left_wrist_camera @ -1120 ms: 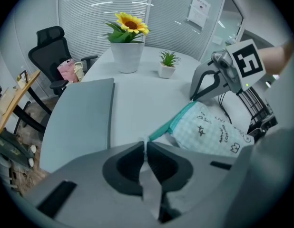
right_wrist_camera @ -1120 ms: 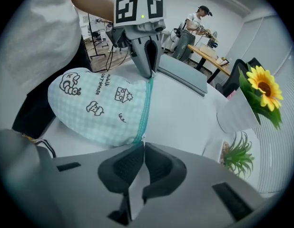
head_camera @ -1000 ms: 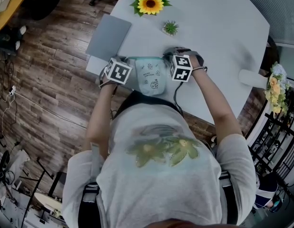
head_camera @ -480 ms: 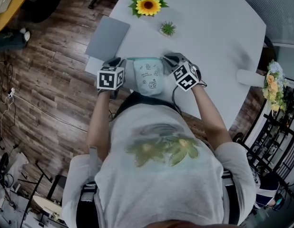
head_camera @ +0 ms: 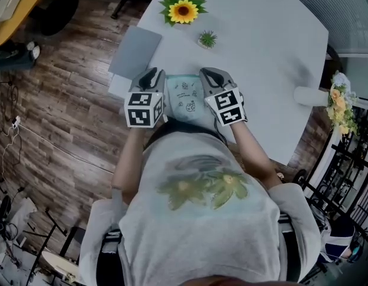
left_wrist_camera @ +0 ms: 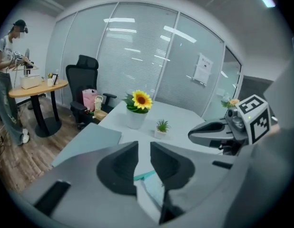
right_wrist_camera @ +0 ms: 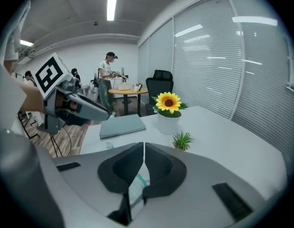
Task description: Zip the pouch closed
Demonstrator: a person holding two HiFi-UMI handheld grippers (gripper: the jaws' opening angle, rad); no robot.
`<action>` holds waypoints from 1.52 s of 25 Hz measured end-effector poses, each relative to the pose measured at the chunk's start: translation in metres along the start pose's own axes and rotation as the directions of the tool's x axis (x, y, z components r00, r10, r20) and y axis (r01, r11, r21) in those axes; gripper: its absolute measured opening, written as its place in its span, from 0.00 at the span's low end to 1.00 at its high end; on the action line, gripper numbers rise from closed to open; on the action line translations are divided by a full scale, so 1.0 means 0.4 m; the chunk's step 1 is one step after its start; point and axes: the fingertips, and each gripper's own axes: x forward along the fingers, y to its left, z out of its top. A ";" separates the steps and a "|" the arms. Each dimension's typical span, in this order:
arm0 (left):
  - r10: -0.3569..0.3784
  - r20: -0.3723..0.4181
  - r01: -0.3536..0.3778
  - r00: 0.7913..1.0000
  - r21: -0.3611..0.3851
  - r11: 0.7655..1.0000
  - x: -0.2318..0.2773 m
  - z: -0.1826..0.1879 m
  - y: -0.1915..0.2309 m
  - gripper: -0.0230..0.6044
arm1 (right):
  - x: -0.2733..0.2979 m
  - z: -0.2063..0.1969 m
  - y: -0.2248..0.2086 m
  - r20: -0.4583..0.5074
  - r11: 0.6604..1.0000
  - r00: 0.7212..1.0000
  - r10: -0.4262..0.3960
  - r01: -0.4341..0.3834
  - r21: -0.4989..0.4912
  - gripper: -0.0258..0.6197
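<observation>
Pouch (head_camera: 185, 99), pale blue-green with small prints, is held between the 2 tongs at the near edge of the white bench (head_camera: 261, 52), right in front of the person's chest. It looks lifted off the bench, not lying on it.

Left tongs (left_wrist_camera: 143, 147): jaws have just been opening a little, leaving a narrow gap at the tips, but pouch cloth with a teal edge is pinched deeper between them.

Right tongs (right_wrist_camera: 144, 148): jaws practically together, a thin bit of pouch caught low between them. Can't tell if that's the zip pull or just cloth.

Zip not readable in any view, so how far closed is unknown.

To do it well:
- Left side should anchor, so firm up that grip; it looks loose-ish.
- Keep the top edge stretched straight between the 2 tongs, then run the pull along that line, no twisting.
- If the right only has cloth, regrip on the pull first.

Sunflower pot (head_camera: 184, 9), small plant (head_camera: 208, 39) and grey folder (head_camera: 135, 52) sit well apart, no obstruction.
</observation>
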 end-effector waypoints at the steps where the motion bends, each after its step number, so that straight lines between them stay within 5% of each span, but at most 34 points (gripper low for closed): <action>1: -0.001 0.020 0.001 1.000 0.006 1.000 -0.007 0.017 -0.011 0.14 | -0.009 0.016 0.002 0.019 1.000 1.000 -0.017 0.016 0.018 0.07; 9: -0.010 0.121 0.006 0.993 0.030 1.000 -0.060 0.112 -0.075 0.10 | -0.082 0.128 0.000 0.153 0.975 0.982 -0.115 0.082 0.205 0.07; 24: -0.082 0.236 0.071 0.968 0.054 0.996 -0.151 0.184 -0.176 0.04 | -0.152 0.198 0.087 0.216 0.985 0.972 -0.090 0.055 0.165 0.07; 38: -0.096 0.261 0.078 0.961 0.080 0.994 -0.190 0.178 -0.217 0.04 | -0.196 0.191 0.110 0.233 0.983 0.969 -0.081 0.039 0.180 0.07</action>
